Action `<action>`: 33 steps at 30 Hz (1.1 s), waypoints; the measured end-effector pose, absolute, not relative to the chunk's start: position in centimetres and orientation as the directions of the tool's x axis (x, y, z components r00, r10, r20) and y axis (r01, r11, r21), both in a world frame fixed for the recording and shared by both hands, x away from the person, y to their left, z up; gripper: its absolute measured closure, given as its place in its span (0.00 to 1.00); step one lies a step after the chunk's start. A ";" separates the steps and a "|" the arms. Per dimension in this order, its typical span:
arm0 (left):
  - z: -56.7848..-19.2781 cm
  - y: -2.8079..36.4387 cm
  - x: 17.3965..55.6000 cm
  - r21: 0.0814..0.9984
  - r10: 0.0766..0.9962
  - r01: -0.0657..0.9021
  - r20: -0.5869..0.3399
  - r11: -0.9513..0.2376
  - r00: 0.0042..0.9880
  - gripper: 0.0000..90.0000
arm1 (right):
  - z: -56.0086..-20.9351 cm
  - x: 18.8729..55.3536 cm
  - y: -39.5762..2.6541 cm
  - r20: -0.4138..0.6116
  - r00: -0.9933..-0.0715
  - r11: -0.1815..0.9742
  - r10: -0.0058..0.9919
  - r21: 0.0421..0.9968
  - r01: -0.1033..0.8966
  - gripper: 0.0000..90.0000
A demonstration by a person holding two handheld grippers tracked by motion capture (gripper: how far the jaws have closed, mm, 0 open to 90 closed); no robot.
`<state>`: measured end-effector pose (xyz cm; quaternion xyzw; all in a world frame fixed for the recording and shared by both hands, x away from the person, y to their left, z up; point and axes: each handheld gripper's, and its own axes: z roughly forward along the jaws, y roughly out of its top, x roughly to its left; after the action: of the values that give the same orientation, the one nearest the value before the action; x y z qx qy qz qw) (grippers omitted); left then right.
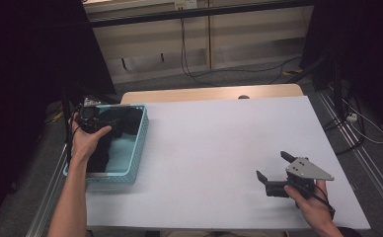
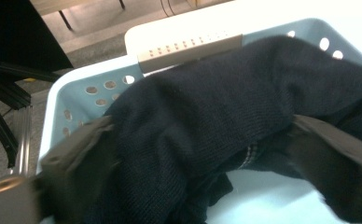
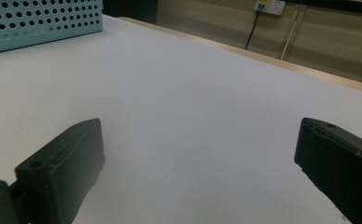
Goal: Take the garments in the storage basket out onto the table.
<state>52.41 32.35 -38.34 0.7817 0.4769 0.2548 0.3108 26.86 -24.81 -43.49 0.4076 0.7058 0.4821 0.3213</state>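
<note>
Fingers [image 2: 83, 154] of the left gripper [image 2: 202, 154] are set wide on either side of a fold of dark knit cloth [image 2: 226, 107]; firm pressure of the pads on the fabric cannot be confirmed, so the grip is judged not yet made. Its jaws are spread, with the fold bulging between them. Fingers [image 3: 62, 163] of the right gripper [image 1: 278, 173] are spread apart over bare table [image 1: 204, 148], and nothing is held there.

The cloth is located inside the blue basket [image 1: 141, 136] at the left edge of the table, bunched against the perforated wall.

Handling, as judged: the cloth is soft, light and limp. No damage from squeezing is expected, and little slip on the ribbed knit. A raised fold near the top of the heap should be pinched, so that several layers are caught. When lifted, the remainder is expected to hang and drag over the rim, so a clear upward path is advised.
</note>
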 end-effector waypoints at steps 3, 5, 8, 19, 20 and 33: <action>-38.6 32.2 52.5 0.709 0.899 0.591 0.143 -0.384 0.413 0.14 | -43.5 26.9 -24.8 -0.062 -0.464 0.205 0.884 0.942 0.265 0.01; -38.7 32.3 52.6 0.709 0.900 0.593 0.136 -0.381 0.415 0.13 | -43.5 26.9 -24.7 -0.063 -0.464 0.207 0.883 0.941 0.266 0.01; -38.9 32.4 52.8 0.703 0.890 0.588 0.148 -0.401 0.430 0.13 | -43.5 26.9 -24.7 -0.065 -0.465 0.209 0.883 0.941 0.266 0.01; -40.5 31.9 53.6 0.675 0.884 0.603 0.167 -0.426 0.438 0.06 | -43.6 26.9 -24.7 -0.064 -0.475 0.211 0.877 0.942 0.262 0.01; -40.6 31.7 53.6 0.669 0.884 0.608 0.168 -0.428 0.437 0.05 | -43.6 26.9 -24.7 -0.064 -0.476 0.212 0.877 0.941 0.264 0.01; -41.7 31.9 54.1 0.630 0.895 0.660 0.133 -0.408 0.426 0.20 | -43.5 26.8 -24.6 -0.062 -0.487 0.212 0.871 0.942 0.259 0.01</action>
<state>54.11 31.90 -41.68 0.8061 0.4823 0.2331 0.2514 26.82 -24.58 -43.54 0.3969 0.7121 0.4863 0.3145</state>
